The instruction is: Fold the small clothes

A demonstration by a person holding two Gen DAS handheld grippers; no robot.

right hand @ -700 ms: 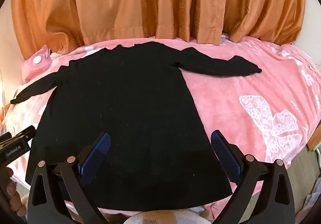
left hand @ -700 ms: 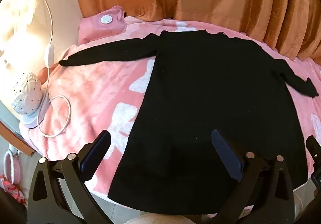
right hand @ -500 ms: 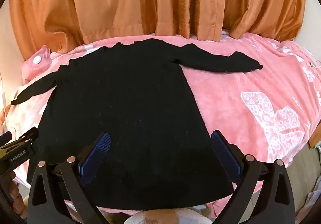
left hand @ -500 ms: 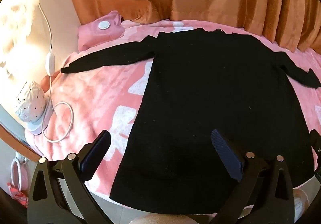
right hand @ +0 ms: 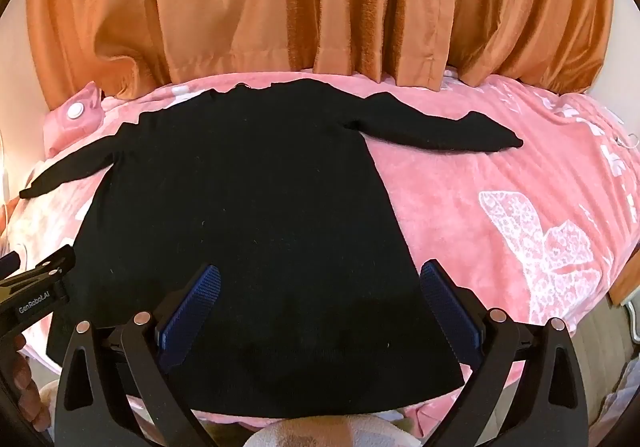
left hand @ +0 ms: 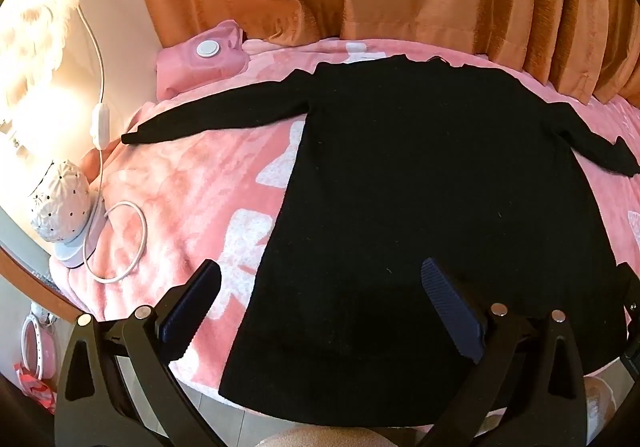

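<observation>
A black long-sleeved sweater (left hand: 420, 187) lies flat on a pink blanket (left hand: 192, 183), both sleeves spread out, hem toward me. It also shows in the right wrist view (right hand: 248, 207). My left gripper (left hand: 320, 299) is open and empty, hovering over the hem's left part. My right gripper (right hand: 320, 303) is open and empty, hovering over the hem's right part. The left gripper's body shows at the left edge of the right wrist view (right hand: 36, 291).
Orange curtains (right hand: 320, 7) hang behind the bed. A white perforated lamp (left hand: 60, 203) with a looped white cord (left hand: 120, 243) sits at the bed's left edge. A pink pillow with a white button (left hand: 200, 59) lies at the back left. The blanket (right hand: 520, 215) extends right.
Both grippers have drifted slightly, so the sweater sits a little lower and more centred in view. The sweater has not moved and both grippers stay open.
</observation>
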